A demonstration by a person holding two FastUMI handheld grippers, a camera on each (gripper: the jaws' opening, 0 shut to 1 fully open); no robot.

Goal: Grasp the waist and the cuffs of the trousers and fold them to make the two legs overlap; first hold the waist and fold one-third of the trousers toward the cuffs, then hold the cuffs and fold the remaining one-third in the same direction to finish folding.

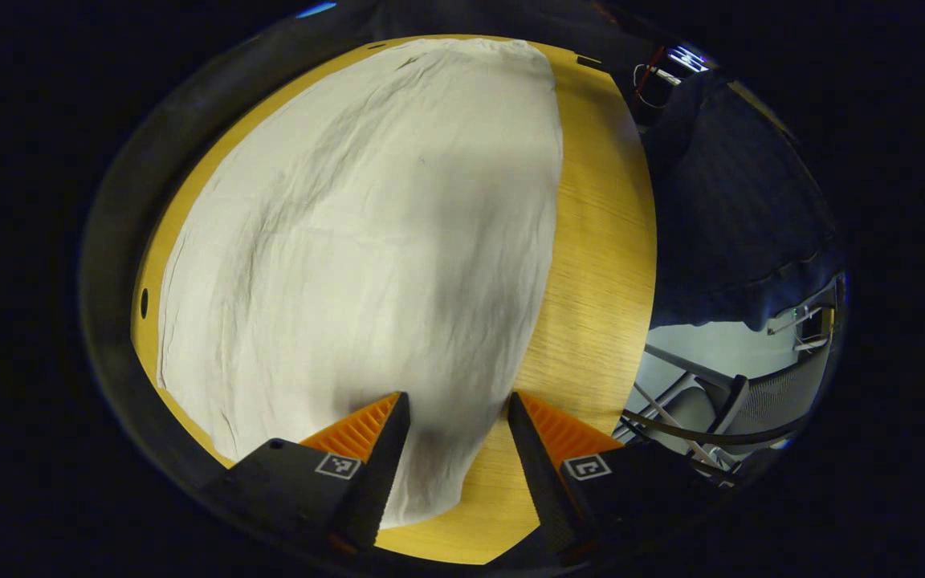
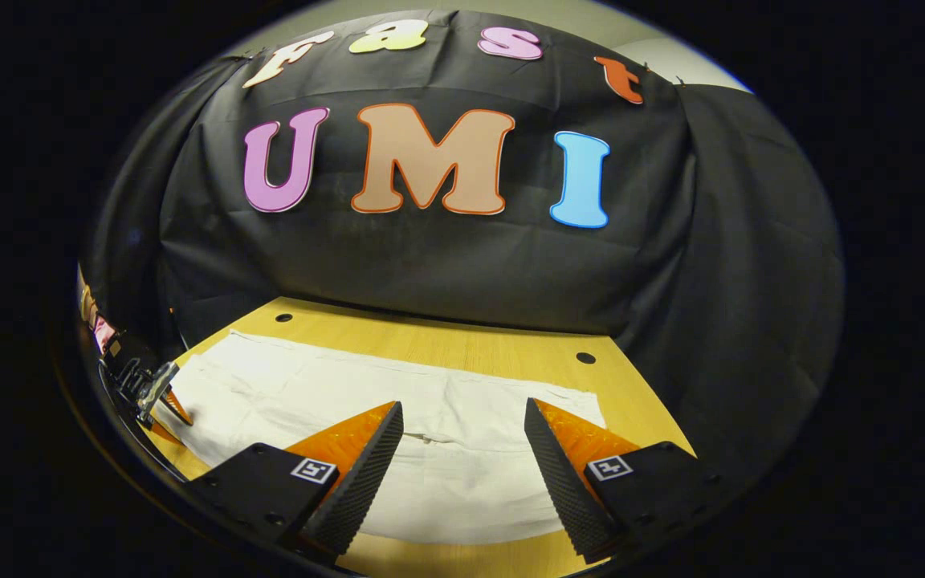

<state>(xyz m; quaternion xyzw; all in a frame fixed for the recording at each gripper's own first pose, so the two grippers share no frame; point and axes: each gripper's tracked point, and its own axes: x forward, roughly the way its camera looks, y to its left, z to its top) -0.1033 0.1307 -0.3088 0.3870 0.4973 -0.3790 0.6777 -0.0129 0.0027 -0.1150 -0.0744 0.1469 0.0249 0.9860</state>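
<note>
White trousers (image 2: pixel 366 409) lie spread flat on the wooden surface (image 2: pixel 462 341); left gripper (image 1: pixel 456 405) and right gripper (image 2: pixel 462 413) hover above, jaws released.

A light wooden table (image 2: pixel 462 341) carries everything here, its top pierced by small dark round holes near the far edge. White trousers (image 2: pixel 366 401) lie spread flat directly on it, lightly creased, covering most of the surface. In the left gripper view the trousers (image 1: pixel 366 241) leave a bare strip of table (image 1: pixel 599 257) along one side.
</note>
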